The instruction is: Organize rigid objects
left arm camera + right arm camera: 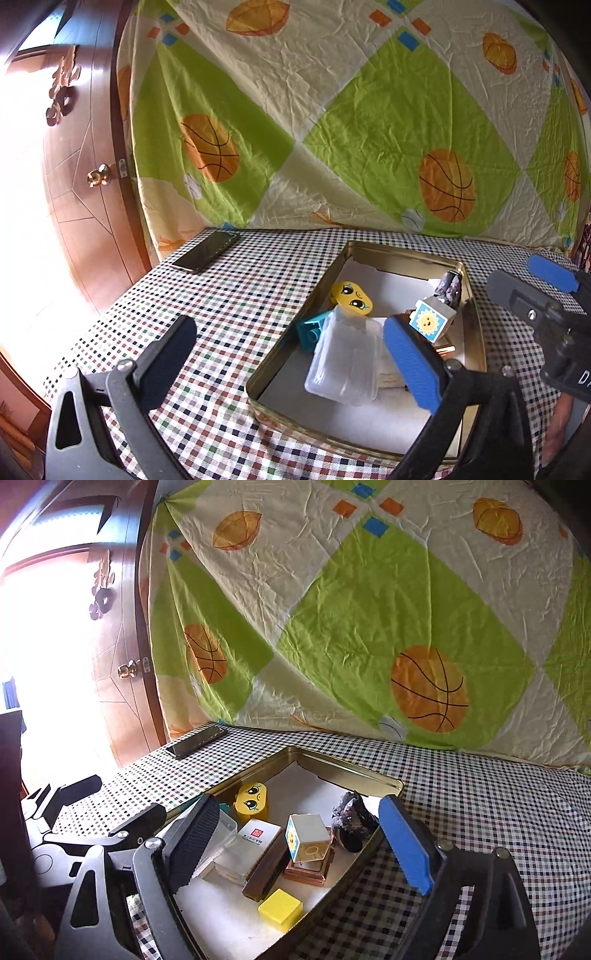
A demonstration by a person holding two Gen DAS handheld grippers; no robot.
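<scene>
A gold metal tin [406, 254] [351, 768] sits on the checked tablecloth. It holds a yellow face block [351, 297] [252, 800], a teal brick [313, 332], a clear plastic case [345, 360], a sun-picture cube [430, 320] [308, 836], a dark speckled object [448, 288] [351, 821], a white box with a red stamp [255, 840], a copper box [310, 871] and a yellow square block [280, 910]. My left gripper [291, 365] is open and empty over the tin's near left side. My right gripper [299, 849] is open and empty over the tin.
A black phone [206, 251] [195, 743] lies at the table's far left corner. A basketball-print sheet [351, 129] hangs behind the table. A wooden door [85, 177] stands at the left. The right gripper shows in the left wrist view [546, 302].
</scene>
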